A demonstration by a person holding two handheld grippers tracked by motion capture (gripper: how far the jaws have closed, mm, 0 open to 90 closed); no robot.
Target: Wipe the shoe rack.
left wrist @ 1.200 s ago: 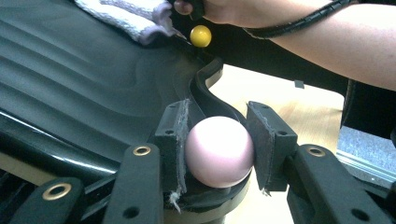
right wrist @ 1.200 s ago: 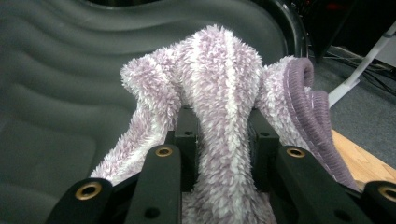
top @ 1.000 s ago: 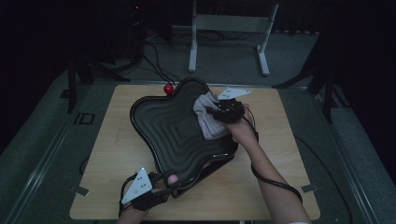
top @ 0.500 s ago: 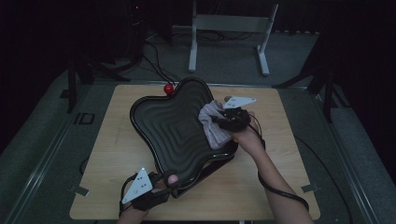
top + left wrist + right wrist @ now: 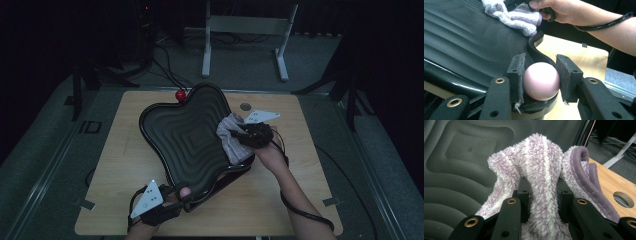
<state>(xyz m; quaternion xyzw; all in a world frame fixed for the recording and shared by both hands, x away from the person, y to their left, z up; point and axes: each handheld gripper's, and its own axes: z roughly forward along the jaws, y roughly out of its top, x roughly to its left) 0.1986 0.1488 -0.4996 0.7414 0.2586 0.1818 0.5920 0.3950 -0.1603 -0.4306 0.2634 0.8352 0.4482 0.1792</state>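
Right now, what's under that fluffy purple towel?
The fluffy purple towel lies on the black wavy tray, pinched in the right tongs. Ridged tray surface shows around it. Whatever the tray looks like directly beneath the towel is covered.

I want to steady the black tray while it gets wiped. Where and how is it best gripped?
Grip the tray at its near corner lobe, coming in from the table's near edge. The raised rim there is thin enough to fit between jaws, and it lies opposite the towel. The left tool clamps that spot beside a pink ball.
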